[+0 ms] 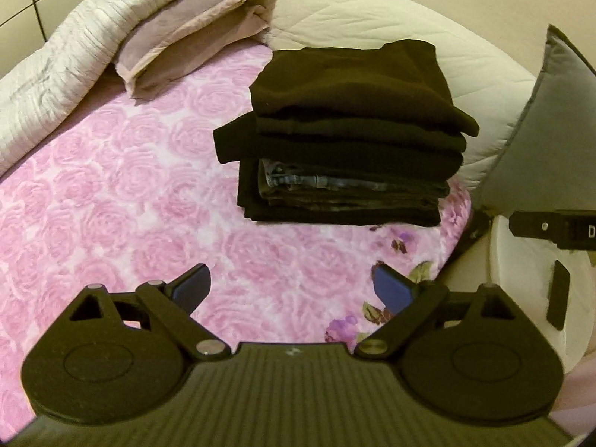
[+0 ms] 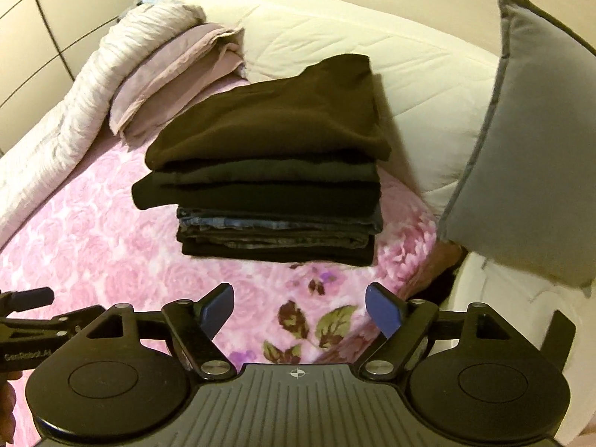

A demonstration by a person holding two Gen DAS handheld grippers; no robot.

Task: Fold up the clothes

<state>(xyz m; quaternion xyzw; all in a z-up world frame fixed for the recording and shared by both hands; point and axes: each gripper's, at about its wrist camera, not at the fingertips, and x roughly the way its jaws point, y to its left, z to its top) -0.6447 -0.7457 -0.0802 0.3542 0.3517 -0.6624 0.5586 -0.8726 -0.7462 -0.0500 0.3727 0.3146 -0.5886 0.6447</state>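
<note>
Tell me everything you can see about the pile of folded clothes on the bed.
The pile of folded clothes stands on the pink rose blanket. It holds several dark layers: a brown knit on top, black garments under it, blue denim lower down, black at the bottom. The edges are roughly aligned, with one black fold sticking out leftward. Neither tool touches it.

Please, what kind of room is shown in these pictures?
Most likely a bedroom: a stack of folded dark clothes lies on a bed with a pink rose-patterned blanket, beside a grey pillow and a rolled white crinkled quilt.

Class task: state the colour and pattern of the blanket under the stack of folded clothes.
Pink with a rose pattern: the blanket shows best in the left wrist view.
</note>
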